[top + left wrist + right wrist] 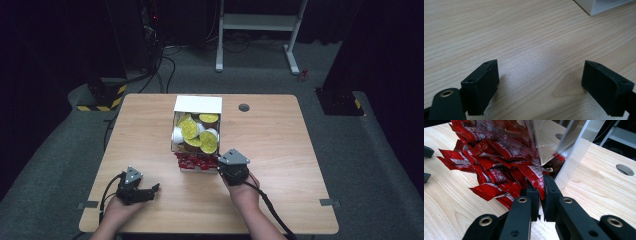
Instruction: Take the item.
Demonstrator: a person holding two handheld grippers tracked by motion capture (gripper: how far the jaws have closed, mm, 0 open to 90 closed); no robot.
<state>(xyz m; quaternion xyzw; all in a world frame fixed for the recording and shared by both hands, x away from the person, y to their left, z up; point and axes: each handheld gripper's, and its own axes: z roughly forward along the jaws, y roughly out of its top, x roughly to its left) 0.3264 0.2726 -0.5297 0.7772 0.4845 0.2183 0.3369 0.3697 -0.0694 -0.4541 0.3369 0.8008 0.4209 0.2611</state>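
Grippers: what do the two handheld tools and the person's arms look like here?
Both are black. The left gripper has blocky rectangular jaws with small screw holes; the right gripper shows brass-ringed pivot holes. Each carries a grey three-cornered plate and trails a black cable. The forearms are bare.

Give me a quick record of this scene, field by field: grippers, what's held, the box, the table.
left gripper: open, jaws wide apart over bare wood, holding nothing
right gripper: shut on a red packet at the pile's edge
red packets: heaped at the near end of the box
box: white, open, holding yellow-lidded cups
table: light wood
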